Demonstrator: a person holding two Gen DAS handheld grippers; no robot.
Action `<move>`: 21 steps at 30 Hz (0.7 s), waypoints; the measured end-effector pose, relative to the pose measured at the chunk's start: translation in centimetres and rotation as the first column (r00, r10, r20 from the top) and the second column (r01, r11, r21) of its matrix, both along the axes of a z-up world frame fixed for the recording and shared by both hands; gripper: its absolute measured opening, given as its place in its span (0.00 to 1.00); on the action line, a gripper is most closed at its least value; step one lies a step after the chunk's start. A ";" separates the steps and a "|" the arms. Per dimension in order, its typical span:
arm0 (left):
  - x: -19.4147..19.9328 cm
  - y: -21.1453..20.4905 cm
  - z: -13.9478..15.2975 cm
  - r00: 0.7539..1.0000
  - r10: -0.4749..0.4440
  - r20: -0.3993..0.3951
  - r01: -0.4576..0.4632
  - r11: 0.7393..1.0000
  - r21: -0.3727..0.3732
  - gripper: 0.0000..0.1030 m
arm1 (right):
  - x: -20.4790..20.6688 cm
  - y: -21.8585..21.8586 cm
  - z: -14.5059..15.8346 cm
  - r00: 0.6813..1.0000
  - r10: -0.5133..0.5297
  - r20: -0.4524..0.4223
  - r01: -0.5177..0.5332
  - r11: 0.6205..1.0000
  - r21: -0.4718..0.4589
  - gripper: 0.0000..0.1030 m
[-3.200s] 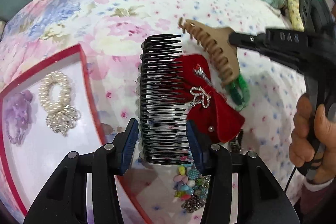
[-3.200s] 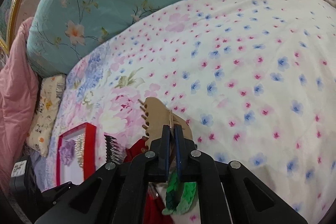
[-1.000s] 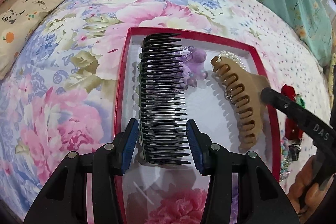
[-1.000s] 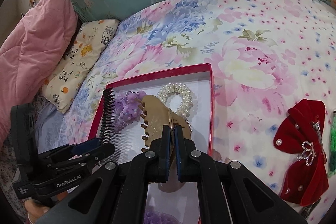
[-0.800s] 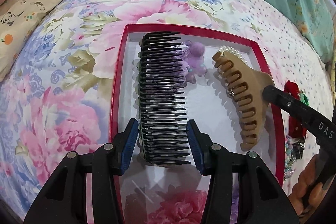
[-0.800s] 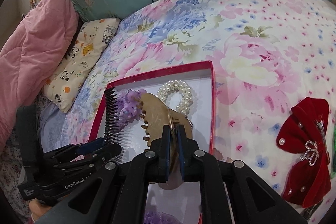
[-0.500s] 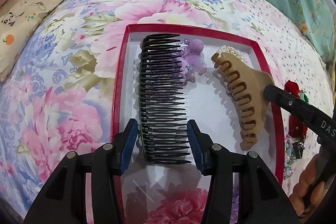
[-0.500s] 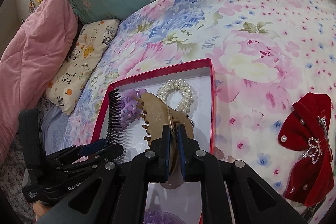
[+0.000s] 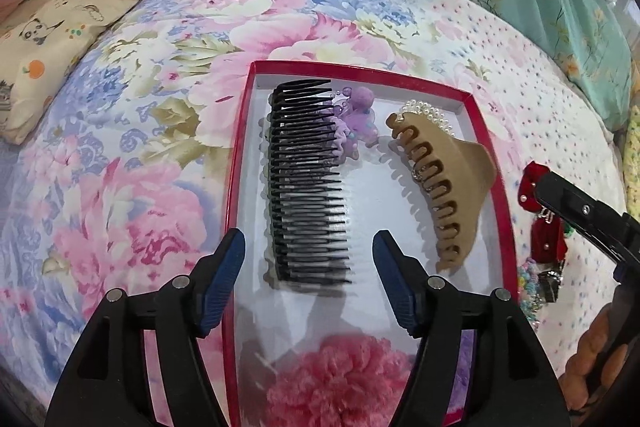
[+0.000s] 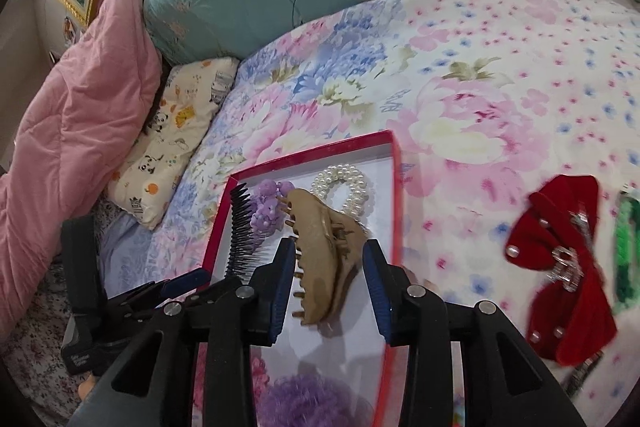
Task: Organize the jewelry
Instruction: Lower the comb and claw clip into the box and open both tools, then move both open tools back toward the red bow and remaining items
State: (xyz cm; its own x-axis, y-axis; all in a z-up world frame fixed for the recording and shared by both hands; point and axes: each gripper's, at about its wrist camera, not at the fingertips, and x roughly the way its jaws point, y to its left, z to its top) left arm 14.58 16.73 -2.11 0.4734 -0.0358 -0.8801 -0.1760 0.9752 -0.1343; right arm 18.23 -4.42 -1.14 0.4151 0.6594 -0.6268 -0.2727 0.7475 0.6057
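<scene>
Left gripper [image 9: 308,259] is seen with jaws spread wide, having just been opening; the black comb [image 9: 306,183] lies between and ahead of the pads, untouched, flat in the red-rimmed tray [image 9: 236,163]. Right gripper [image 10: 330,279] is likewise parted, jaws just opened; the tan claw clip [image 10: 324,259] sits between the blue pads with a gap on both sides, resting on the tray floor.

In the left view the comb is at 12 o'clock from the gripper and the claw clip [image 9: 444,183] at 2 o'clock. A pearl bracelet [image 9: 426,109] is mostly hidden behind the clip's far end. A purple flower piece [image 9: 356,123] is partly covered by the comb's teeth. A pink fluffy scrunchie [image 9: 340,383] at 6 o'clock is blurred and cut off by the frame.

Outside the tray, at 3 o'clock, a red bow [image 10: 568,267] lies on the floral bedspread [image 10: 460,67]; a green item [image 10: 628,251] beside it is cropped and smeared, not identifiable.
</scene>
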 end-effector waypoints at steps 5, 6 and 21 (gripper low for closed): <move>-1.7 -0.6 0.7 1.000 0.009 0.013 -0.008 1.000 -0.030 0.64 | -1.5 -3.9 0.1 0.999 -0.049 -0.018 0.049 0.999 0.008 0.37; -2.1 -0.8 0.9 1.000 0.011 0.020 -0.010 0.999 -0.036 0.65 | -1.8 -4.6 0.1 0.998 -0.057 -0.019 0.057 0.998 0.007 0.37; -5.0 -6.0 2.5 0.997 -0.064 0.048 0.069 0.993 -0.095 0.67 | -6.4 -14.9 -1.3 0.974 -0.217 -0.063 0.216 0.976 -0.014 0.39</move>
State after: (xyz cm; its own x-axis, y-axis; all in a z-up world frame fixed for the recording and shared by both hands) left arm 9.53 10.69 0.41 0.5060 -0.1526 -0.8489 -0.1027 0.9665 -0.2350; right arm 11.83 -19.28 -2.48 0.5062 0.5536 -0.6613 -0.0646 0.7890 0.6110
